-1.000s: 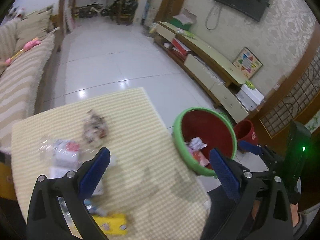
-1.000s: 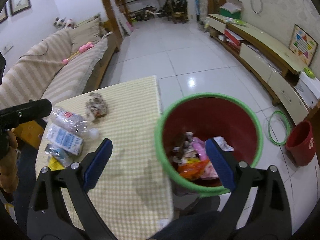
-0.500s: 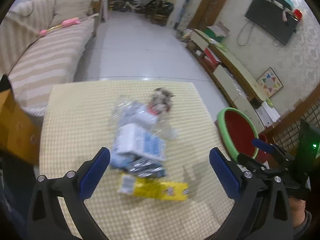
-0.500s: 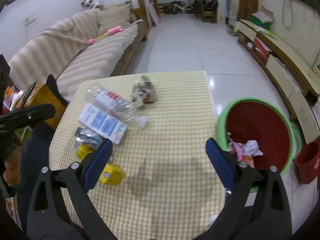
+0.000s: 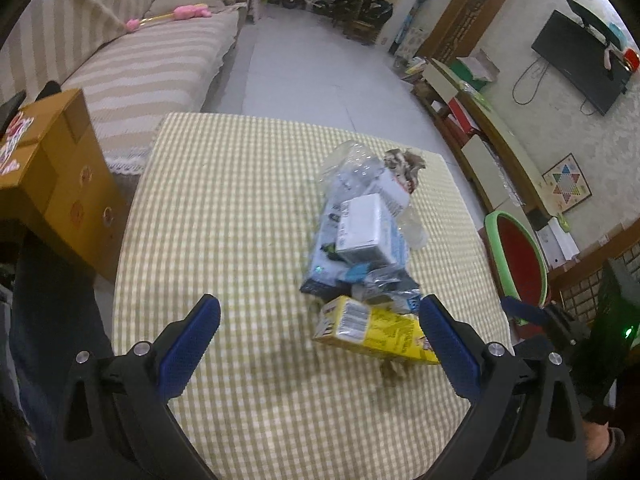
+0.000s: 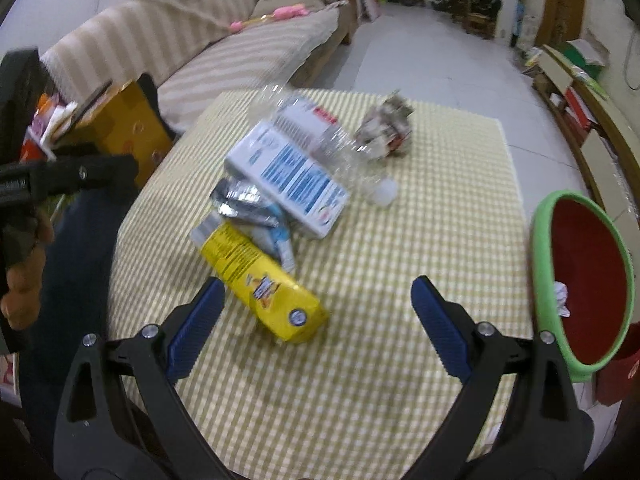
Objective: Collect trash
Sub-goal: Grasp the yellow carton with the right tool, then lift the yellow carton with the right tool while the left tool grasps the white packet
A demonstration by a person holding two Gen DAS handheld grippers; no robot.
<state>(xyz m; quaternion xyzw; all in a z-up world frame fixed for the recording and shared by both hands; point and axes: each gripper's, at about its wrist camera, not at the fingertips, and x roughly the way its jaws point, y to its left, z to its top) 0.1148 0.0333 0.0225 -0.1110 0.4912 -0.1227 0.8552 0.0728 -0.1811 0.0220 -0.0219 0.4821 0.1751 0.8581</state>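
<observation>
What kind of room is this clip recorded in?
Most likely a home living room: a striped sofa along one side, a wall-mounted TV above a low cabinet, and a checked-cloth table of trash beside a green-rimmed bin.

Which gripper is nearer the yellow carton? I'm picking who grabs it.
Right, probably. The yellow carton lies between the right gripper fingers; the left gripper has it beside its right finger.

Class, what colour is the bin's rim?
Green, with a red inside; the bin shows best in the right wrist view.

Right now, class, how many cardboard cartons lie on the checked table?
2: the yellow carton nearest the right gripper, and the white-and-blue carton behind it, against the clear bottle. Others may hide underneath.
</observation>
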